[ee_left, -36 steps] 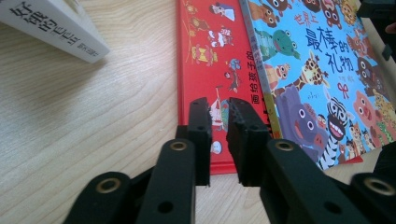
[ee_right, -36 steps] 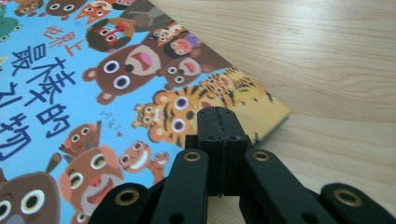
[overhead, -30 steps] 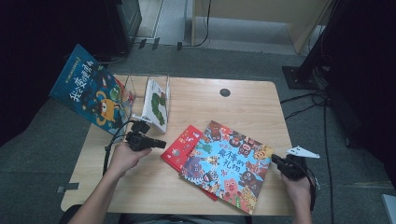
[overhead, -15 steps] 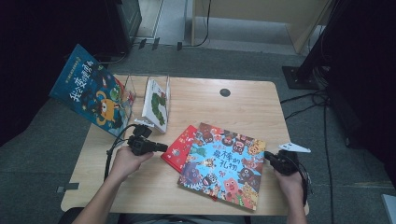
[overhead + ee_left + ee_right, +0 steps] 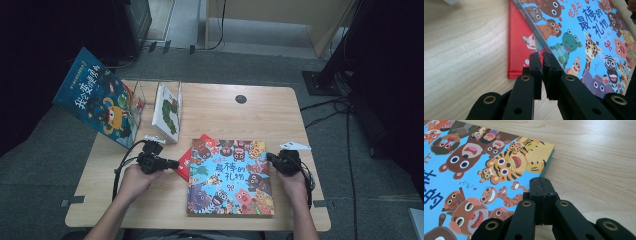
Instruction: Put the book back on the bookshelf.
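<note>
High view: both closed, empty — left gripper (image 5: pixel 175 163) and right gripper (image 5: pixel 270 157) flank the blue picture book (image 5: pixel 230 177); push evenly to square it over the red book (image 5: pixel 187 162).

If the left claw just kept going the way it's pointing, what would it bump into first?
Most likely the left edge of the blue animal book, which overlaps the red book. The shut left claw points right at that edge; the depth is unclear.

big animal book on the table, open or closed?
Closed. The blue animal book lies flat with its front cover up, overlapping a red book; the left gripper view shows no lifted page or cover.
</note>
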Demonstrator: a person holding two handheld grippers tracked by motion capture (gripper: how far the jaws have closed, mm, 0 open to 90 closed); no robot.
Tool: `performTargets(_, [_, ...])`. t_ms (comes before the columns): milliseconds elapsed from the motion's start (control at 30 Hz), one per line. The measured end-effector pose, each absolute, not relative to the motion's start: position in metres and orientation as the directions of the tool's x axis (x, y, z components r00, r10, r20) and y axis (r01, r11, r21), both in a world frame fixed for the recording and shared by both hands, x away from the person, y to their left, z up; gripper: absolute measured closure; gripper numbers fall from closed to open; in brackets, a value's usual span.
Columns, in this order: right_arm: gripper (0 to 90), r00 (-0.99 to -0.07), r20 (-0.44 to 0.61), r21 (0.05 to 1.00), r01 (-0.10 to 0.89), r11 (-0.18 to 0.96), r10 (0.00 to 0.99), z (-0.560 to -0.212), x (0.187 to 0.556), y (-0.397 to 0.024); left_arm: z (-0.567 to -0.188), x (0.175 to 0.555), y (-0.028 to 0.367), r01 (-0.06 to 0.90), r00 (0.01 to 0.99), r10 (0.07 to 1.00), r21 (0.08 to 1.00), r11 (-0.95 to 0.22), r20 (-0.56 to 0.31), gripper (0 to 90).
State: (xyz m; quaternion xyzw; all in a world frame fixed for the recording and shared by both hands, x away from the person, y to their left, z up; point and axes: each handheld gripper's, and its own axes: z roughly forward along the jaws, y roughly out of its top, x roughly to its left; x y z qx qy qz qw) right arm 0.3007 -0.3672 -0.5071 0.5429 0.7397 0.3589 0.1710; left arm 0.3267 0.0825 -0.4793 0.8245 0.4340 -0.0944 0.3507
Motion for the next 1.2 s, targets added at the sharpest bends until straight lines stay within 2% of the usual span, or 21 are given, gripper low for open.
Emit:
performTargets(333, [90.0, -0.37, 0.15, 0.71, 0.686, 0.161, 0.917, -0.507, 0.317, -0.351, -0.494, 0.309, 0.063, 0.776, 0.62, 0.645, 0.475, -0.416, -0.447, 86.2])
performTargets(1200, [90.0, -0.418, 0.117, 0.685, 0.691, 0.232, 0.901, -0.505, 0.362, -0.314, -0.495, 0.283, 0.075, 0.804, 0.573, 0.673, 0.477, -0.354, -0.467, 88.3])
